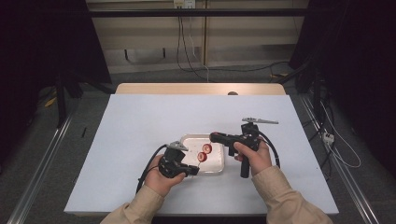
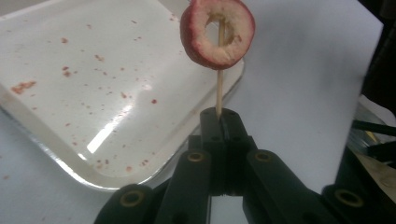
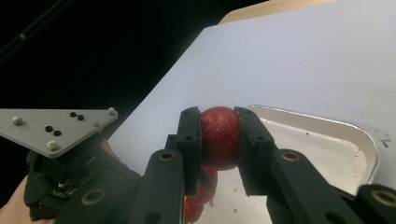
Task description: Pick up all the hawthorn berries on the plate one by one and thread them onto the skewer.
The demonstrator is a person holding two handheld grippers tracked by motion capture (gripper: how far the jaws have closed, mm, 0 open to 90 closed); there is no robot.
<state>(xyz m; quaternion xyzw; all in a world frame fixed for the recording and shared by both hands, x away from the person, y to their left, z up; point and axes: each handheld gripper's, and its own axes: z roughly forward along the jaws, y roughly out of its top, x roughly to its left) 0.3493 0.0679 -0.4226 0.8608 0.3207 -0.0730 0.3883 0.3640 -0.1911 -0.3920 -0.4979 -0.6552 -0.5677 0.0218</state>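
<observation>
Desk (image 1: 140, 140) w/ white sheet; a white tray (image 1: 215, 168) sits near the person's edge, centre. Tray's inside is speckled w/ red bits, seen in the left gripper view (image 2: 65, 70).

Left gripper (image 1: 192, 171), in the left hand (image 1: 161, 179), sits at the tray's near-left corner and points right. Its jaws are pressed together on a thin wooden skewer (image 2: 218, 93), which rises straight from the tips. On the skewer's upper part is a red fruit ring (image 2: 217, 33), cored, pale flesh inside, skewer passing through the hollow. In the high view the ring (image 1: 202, 157) hangs over the tray, not touching it.

Right gripper (image 1: 212, 136), in the right hand (image 1: 254, 156), comes in from the tray's right side, pointing left. Its jaws are partly closed round a whole red fruit (image 3: 219, 137), one pad on each side, fruit held above the tray (image 3: 369, 140). In the high view this fruit (image 1: 207, 148) is just beside the ring, up and right of it; can't tell if they touch. In the right gripper view, the left gripper's grey plate (image 3: 56, 126) shows at lower left, and more red fruit (image 3: 198, 193) shows below the held one, part hidden by the jaws.
</observation>
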